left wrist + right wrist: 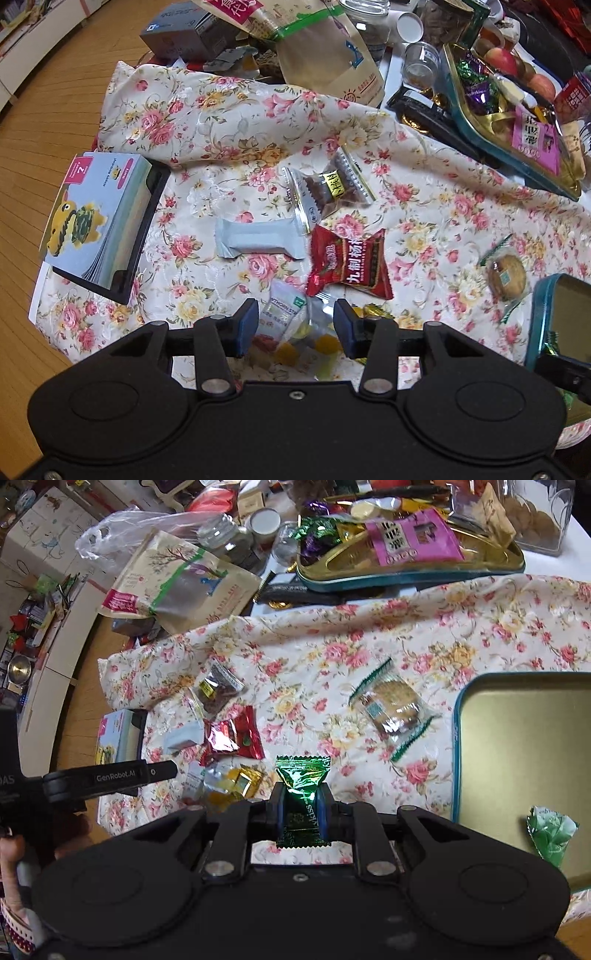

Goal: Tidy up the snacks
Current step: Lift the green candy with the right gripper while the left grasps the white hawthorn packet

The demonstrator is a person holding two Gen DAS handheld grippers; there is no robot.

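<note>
My right gripper [301,805] is shut on a green foil candy [301,775], held above the floral cloth, left of the teal tin tray [517,716], which holds one green candy [550,832]. My left gripper [295,325] is open above a clear bag of yellow and orange sweets [295,332]. On the cloth lie a red packet [351,262], a pale blue bar [258,240], a clear pack of brown snacks [328,184] and a wrapped round cookie [506,277]. The left gripper's finger [110,773] shows in the right wrist view.
A calendar box [99,221] sits at the cloth's left edge. Behind are a full teal tin of sweets [406,550], paper snack bags [177,583], glass jars [421,62] and a grey box [177,33]. Wooden floor [44,110] lies left.
</note>
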